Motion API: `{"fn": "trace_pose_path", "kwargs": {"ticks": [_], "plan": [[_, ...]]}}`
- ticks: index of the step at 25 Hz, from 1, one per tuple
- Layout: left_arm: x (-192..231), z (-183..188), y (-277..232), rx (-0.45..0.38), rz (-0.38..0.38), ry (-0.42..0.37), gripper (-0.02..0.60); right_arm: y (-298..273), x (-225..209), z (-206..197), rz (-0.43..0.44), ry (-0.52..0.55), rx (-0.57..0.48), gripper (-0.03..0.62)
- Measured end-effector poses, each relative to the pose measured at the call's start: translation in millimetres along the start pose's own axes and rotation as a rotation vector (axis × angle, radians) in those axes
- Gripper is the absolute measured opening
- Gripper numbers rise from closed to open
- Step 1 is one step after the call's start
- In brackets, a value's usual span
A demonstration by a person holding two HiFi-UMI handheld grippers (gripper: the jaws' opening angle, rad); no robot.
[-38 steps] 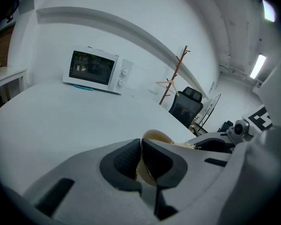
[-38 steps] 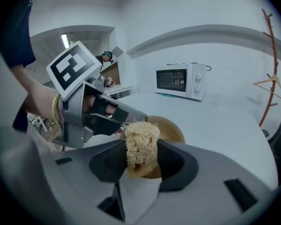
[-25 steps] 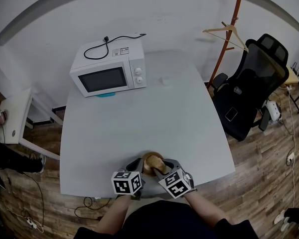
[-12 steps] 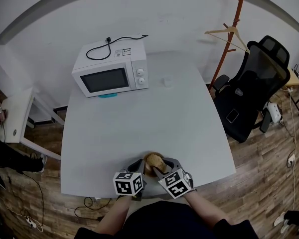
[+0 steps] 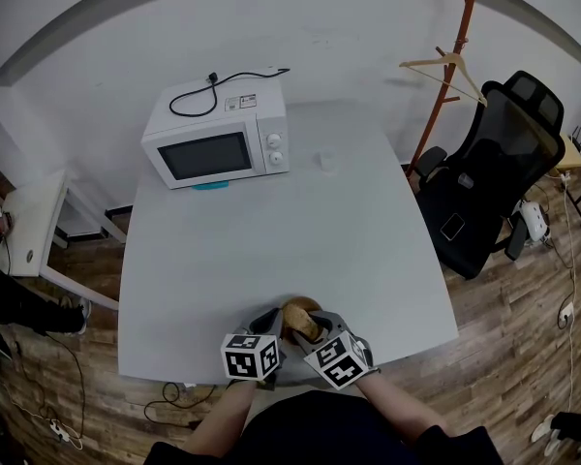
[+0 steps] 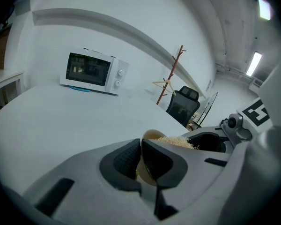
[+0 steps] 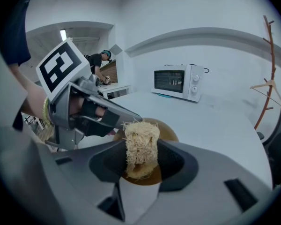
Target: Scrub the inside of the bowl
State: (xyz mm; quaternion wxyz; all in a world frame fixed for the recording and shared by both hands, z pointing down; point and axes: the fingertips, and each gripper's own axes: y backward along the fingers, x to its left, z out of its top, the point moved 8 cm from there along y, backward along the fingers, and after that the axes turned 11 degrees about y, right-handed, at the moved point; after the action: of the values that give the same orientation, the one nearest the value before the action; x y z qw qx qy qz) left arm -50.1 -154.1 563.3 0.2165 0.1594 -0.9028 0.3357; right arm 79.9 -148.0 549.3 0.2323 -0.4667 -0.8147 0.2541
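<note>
A tan wooden bowl (image 5: pixel 296 310) sits near the front edge of the grey table (image 5: pixel 271 231). My left gripper (image 5: pixel 274 325) is shut on the bowl's near rim (image 6: pixel 152 136), with the thin wall pinched between its pads (image 6: pixel 126 158). My right gripper (image 5: pixel 312 329) is shut on a pale fibrous scrubber (image 7: pixel 141 142), which hangs down into the bowl (image 7: pixel 169 133). In the left gripper view the scrubber (image 6: pixel 175 142) shows just over the rim, with the right gripper (image 6: pixel 210 143) behind it. The left gripper (image 7: pixel 107 118) shows at the left of the right gripper view.
A white microwave (image 5: pixel 216 139) with a black cord on top stands at the table's back left, a small white object (image 5: pixel 326 161) to its right. A black office chair (image 5: pixel 489 168) and a coat stand with a hanger (image 5: pixel 445 61) are at the right. A white side table (image 5: pixel 24 231) is left.
Both grippers stay at the bowl. The right gripper with the scrubber has shifted slightly toward me and to the left; the bowl has not moved.
</note>
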Motion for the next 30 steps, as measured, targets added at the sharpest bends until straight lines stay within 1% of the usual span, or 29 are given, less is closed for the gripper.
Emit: {"fn": "trace_pose_path", "kwargs": {"ticks": [4,7,12,18,21,25,30], "plan": [[3,1,2,-0.011,0.015,0.01,0.029,2,9,0,0.049,0.024,-0.003,0.176],[6,-1,4,-0.012,0.021,0.015,0.028,4,11,-2,0.051,0.046,0.01,0.176],[10,-6,6,-0.006,0.022,0.028,0.029,6,5,-9,0.021,0.019,0.042,0.176],[9,-10,8,-0.005,0.022,0.022,0.029,10,-1,-14,-0.028,-0.011,0.053,0.176],[11,-10,9,-0.005,0.026,0.024,0.029,11,-2,-13,-0.045,-0.024,0.043,0.176],[12,-11,10,-0.005,0.034,0.021,0.029,11,1,-12,-0.05,-0.012,0.038,0.176],[22,-12,12,-0.02,0.067,0.051,0.029,15,0,-5,-0.093,-0.021,-0.028,0.177]]}}
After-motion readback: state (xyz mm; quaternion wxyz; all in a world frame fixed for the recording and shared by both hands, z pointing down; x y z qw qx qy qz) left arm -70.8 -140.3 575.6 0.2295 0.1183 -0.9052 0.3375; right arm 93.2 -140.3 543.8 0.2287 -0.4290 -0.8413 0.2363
